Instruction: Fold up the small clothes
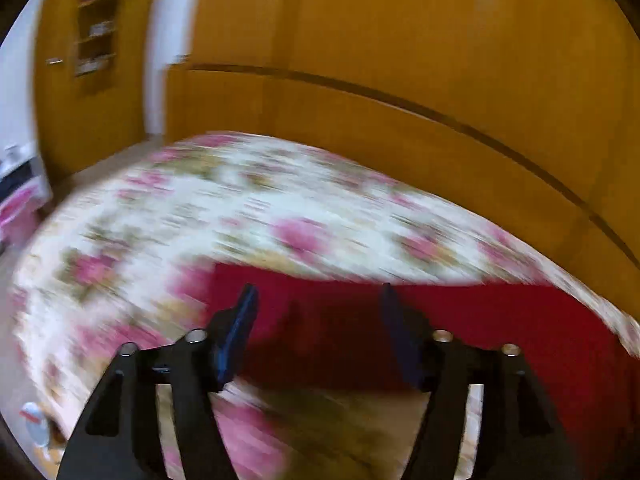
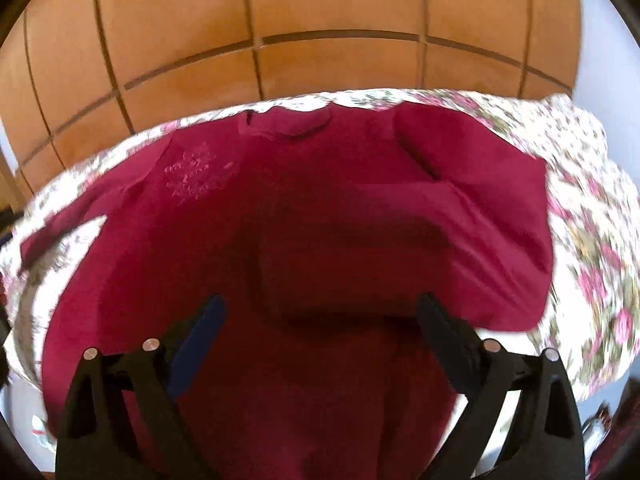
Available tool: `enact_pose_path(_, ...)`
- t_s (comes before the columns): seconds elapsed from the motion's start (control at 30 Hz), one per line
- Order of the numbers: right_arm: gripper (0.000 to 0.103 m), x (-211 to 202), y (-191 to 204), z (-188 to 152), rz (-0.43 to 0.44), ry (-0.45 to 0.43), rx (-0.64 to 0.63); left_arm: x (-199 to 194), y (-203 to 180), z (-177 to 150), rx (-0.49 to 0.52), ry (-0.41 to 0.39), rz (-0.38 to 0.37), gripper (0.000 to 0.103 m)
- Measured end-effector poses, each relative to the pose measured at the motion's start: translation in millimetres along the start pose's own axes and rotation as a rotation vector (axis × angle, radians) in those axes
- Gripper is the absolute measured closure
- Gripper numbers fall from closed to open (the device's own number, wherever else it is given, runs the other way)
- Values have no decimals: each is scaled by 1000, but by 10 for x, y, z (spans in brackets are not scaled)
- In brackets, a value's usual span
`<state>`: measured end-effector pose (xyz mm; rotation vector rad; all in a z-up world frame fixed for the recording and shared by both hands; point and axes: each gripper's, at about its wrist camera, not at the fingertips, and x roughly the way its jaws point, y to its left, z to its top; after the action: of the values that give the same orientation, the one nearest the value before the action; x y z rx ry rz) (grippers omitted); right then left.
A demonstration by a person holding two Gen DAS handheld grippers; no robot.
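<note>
One dark red shirt is lying flat on a bed with a flowery cover, and its neck is pointing at the far edge of the bed, close to the brown wooden wall. One sleeve is sticking out toward the left edge, and the other side is already lying folded over the middle of the shirt. There are two grippers. The right gripper is hanging over the near half of the shirt with its jaws standing wide apart, and nothing is sitting between them. The left gripper is hanging over a straight edge of the same red cloth, seen in the left wrist view, with its jaws partly apart and nothing in them either. That view is very blurry, so it is hard to tell how close the tips are getting to the cloth. Here is what could be going wrong next, as a guess. If a gripper is pinching down too deep, it may be grabbing the flowery cover along with the shirt, and the cover may be lifting up too. If it is catching only one layer, the folded side may be sliding open again. If the two grippers are pulling unevenly, the fold may be coming out crooked.
</note>
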<state>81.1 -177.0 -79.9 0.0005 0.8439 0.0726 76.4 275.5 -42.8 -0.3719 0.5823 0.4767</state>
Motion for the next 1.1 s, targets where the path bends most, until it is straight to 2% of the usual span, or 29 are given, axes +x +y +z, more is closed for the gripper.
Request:
enact_pose_path(0.03, 14, 38, 64, 0, -17, 1, -26, -86, -231, -153, 18, 8, -74, 30)
enact_pose_path(0.13, 26, 286, 206, 42, -87, 24, -116, -119, -815, -499, 87, 87, -228, 30)
enact_pose_path(0.23, 38, 386, 85, 81, -54, 40, -87, -62, -1335, -872, 155, 199, -343, 30)
enact_pose_path(0.27, 45, 386, 28, 94, -40, 41, -74, -24, -1440, -963, 166, 231, -360, 29)
enact_pose_path(0.33, 56, 351, -136, 136, -5, 46, -34, 74, -1582, -1165, 195, 272, -371, 18)
enact_pose_path(0.4, 79, 274, -303, 164, 23, 45, 17, 15, -1662, -1258, 246, 214, -340, 18)
enact_pose_path(0.47, 83, 164, -546, 193, 49, 33, 82, -13, -1666, -1256, 258, 206, -357, 11)
enact_pose_path(0.53, 87, 58, -736, 241, 46, 14, 118, -5, -1645, -1248, 244, 210, -385, 10)
enact_pose_path(0.6, 94, -57, -993, 302, -3, -16, 143, 7, -1593, -1223, 221, 213, -412, 9)
enact_pose_path(0.9, 98, -360, -2272, 356, -200, -59, 276, 37, -1592, -1265, 228, 221, -428, 4)
enact_pose_path(0.93, 98, -383, -2373, 338, -209, -64, 301, 41, -1593, -1266, 229, 222, -426, 4)
enact_pose_path(0.97, 97, -436, -2470, 318, -174, -73, 340, 44, -1598, -1266, 230, 222, -425, 4)
enact_pose_path(1.03, 85, -528, -2430, 284, -98, -93, 337, 49, -1608, -1271, 234, 223, -420, 4)
enact_pose_path(1.07, 60, -545, -2333, 264, -90, -95, 311, 52, -1610, -1276, 238, 223, -418, 4)
enact_pose_path(1.1, 48, -550, -2166, 242, -74, -101, 271, 53, -1611, -1285, 242, 223, -415, 4)
